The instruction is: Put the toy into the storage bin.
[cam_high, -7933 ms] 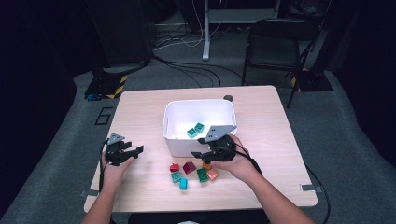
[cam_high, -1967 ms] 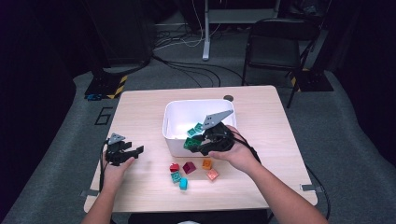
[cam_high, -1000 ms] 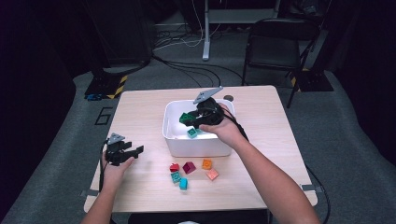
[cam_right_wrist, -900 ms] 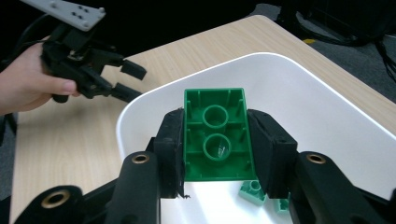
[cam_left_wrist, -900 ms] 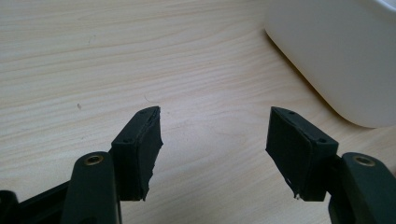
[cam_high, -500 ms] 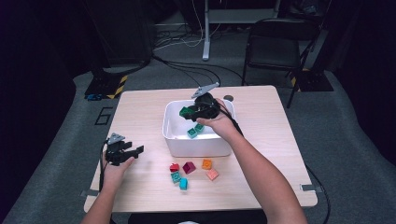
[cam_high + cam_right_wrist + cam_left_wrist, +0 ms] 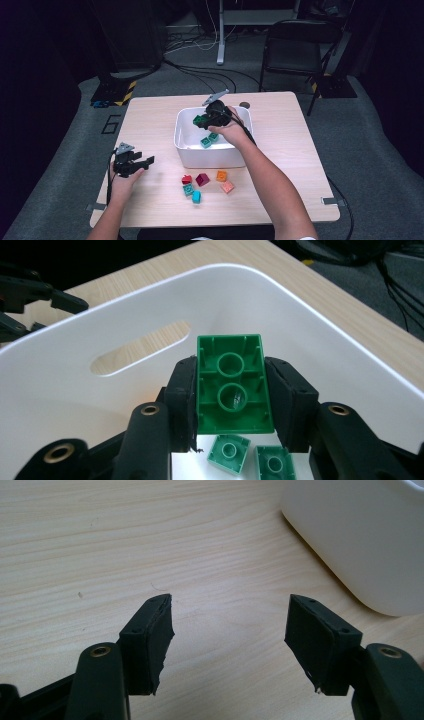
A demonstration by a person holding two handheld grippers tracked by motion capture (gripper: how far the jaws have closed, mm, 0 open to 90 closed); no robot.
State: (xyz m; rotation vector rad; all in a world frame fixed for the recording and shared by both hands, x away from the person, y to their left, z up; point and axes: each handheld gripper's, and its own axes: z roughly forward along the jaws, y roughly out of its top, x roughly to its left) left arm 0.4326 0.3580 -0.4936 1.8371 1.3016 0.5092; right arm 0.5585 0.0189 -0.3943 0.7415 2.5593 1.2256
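Near edge: the person's forearms enter over a pale wood-grain table [image 7: 150,120].

Left gripper [image 7: 145,162]: rests low on the table's left side, jaws spread wide with bare wood between them, grasping nothing.

Loose bricks [image 7: 205,182]: a small cluster of red, maroon, orange, pink, green and cyan pieces lies on the table just before the bin.

White bin [image 7: 210,155]: rectangular tub with rounded corners and a slot handle in its wall, standing mid-table. Two teal bricks [image 7: 250,455] lie on its floor.

Right gripper [image 7: 230,395]: held above the bin's interior, jaws clamped on the two sides of a green brick [image 7: 231,385], hollow underside facing the camera, raised over the two teal bricks.

Beyond the table: grey carpet [image 7: 350,125], a black chair [image 7: 295,50] at right, a desk leg and trailing cables, and a yellow-and-black striped base [image 7: 117,92] at left; the room behind is dark.
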